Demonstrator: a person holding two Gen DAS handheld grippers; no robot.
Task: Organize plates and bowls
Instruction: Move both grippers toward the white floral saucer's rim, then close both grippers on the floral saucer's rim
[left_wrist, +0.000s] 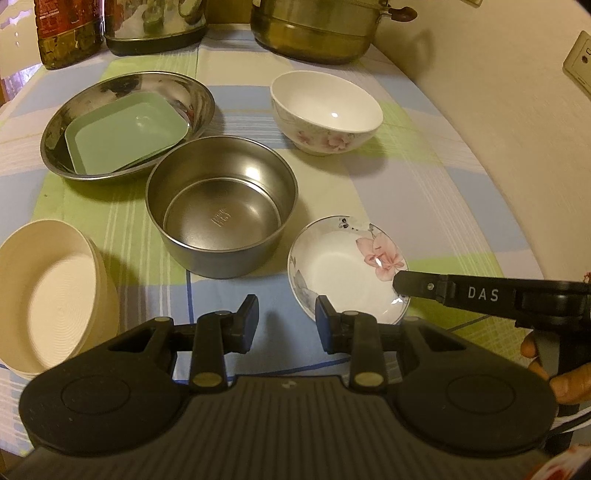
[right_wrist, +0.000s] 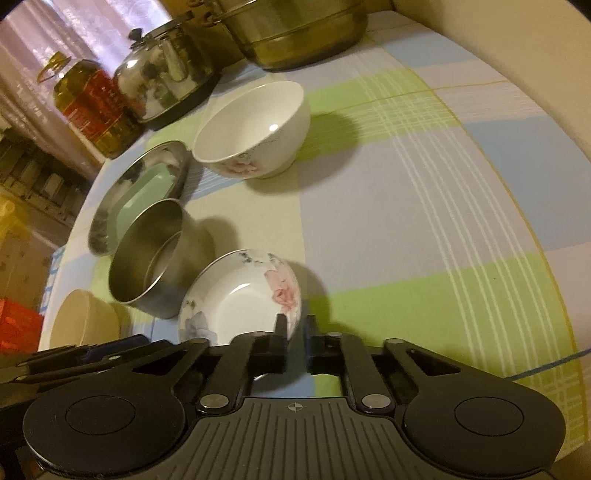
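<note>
A small white dish with a pink flower (right_wrist: 240, 299) lies near the table's front, right of a deep steel bowl (right_wrist: 155, 254). My right gripper (right_wrist: 295, 326) is shut on the dish's near right rim. In the left wrist view it reaches in from the right onto that dish (left_wrist: 340, 273). My left gripper (left_wrist: 286, 314) hangs open with nothing between its fingers, just in front of the steel bowl (left_wrist: 221, 206) and left of the dish. A cream bowl (left_wrist: 55, 295) sits at the left. A white floral bowl (left_wrist: 325, 110) stands further back. A green square plate (left_wrist: 129, 136) lies in a wide steel plate (left_wrist: 59, 122).
At the back stand an oil bottle (left_wrist: 66, 33), a steel kettle (left_wrist: 155, 26) and a large pot (left_wrist: 317, 29). A wall (left_wrist: 498, 110) with a socket (left_wrist: 580, 59) borders the table on the right. The checked cloth (right_wrist: 424, 221) is bare right of the dishes.
</note>
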